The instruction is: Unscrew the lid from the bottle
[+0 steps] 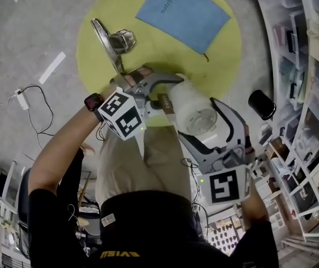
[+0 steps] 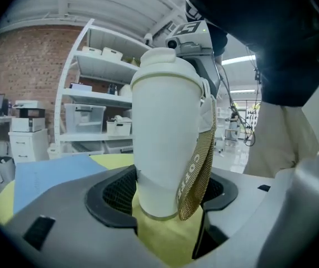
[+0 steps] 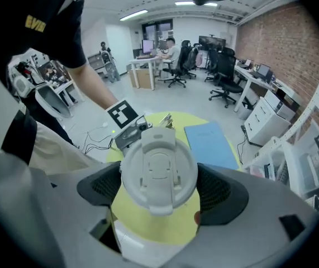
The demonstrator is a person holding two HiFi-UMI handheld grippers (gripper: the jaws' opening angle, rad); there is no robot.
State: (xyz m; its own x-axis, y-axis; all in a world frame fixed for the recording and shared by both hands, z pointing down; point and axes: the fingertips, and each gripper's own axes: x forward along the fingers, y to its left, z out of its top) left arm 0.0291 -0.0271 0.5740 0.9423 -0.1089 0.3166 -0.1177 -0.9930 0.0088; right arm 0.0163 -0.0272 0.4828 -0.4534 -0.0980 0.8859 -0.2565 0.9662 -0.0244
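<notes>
white lid (image 3: 159, 175) snug betw right gripper (image 3: 158, 187) jaws, over yellow table (image 3: 145, 225)

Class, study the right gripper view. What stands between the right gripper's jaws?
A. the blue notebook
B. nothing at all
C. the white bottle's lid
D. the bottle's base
C: in the right gripper view the round white lid sits between the pads of the right gripper, which press on both its sides, while the left gripper clamps the bottle near its base.
</notes>
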